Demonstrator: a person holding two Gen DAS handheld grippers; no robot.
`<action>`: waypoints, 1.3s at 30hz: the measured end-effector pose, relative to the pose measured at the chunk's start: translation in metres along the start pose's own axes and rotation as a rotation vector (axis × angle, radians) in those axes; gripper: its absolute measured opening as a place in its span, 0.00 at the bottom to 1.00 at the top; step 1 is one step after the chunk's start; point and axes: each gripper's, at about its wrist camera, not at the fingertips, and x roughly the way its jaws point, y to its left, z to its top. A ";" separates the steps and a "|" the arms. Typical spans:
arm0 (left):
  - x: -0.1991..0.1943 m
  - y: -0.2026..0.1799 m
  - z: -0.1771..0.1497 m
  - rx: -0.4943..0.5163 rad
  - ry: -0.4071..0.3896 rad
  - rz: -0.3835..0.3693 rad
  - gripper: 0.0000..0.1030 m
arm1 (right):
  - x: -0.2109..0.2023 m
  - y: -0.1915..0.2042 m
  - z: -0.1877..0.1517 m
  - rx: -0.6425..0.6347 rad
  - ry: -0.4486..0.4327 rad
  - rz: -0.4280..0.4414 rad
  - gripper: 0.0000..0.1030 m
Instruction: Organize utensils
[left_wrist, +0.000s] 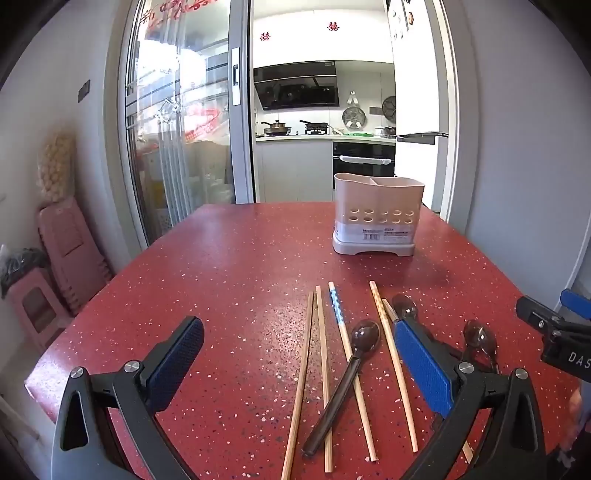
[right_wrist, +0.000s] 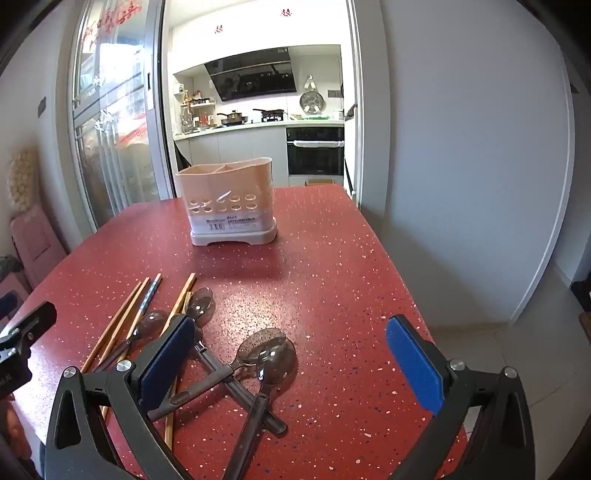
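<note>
A pale pink utensil holder (left_wrist: 378, 212) (right_wrist: 227, 203) with round holes stands upright toward the far side of the red speckled table (left_wrist: 221, 277) (right_wrist: 332, 277). Several wooden chopsticks (left_wrist: 321, 365) (right_wrist: 122, 325) and dark translucent spoons (left_wrist: 351, 365) (right_wrist: 264, 354) lie loose on the near part. My left gripper (left_wrist: 297, 354) hovers wide open above the chopsticks and one spoon, nothing held. In the right wrist view my right gripper (right_wrist: 291, 350) is wide open over crossed spoons, empty. The right gripper's finger (left_wrist: 546, 325) shows at the left view's right edge.
A glass sliding door (left_wrist: 177, 122) and a doorway into a kitchen lie beyond the table. Pink stools (left_wrist: 62, 258) stack by the left wall. A white wall (right_wrist: 461, 147) runs along the right, with tiled floor (right_wrist: 517, 369) past the table's right edge.
</note>
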 end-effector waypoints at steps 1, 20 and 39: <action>0.000 -0.001 0.000 0.001 0.004 -0.001 1.00 | -0.001 -0.001 0.000 0.004 0.000 0.003 1.00; -0.002 -0.001 0.000 -0.010 0.024 -0.022 1.00 | -0.003 0.000 0.006 -0.010 0.007 0.003 1.00; -0.003 0.002 -0.001 -0.020 0.023 -0.017 1.00 | -0.004 0.004 0.004 -0.014 -0.002 0.008 1.00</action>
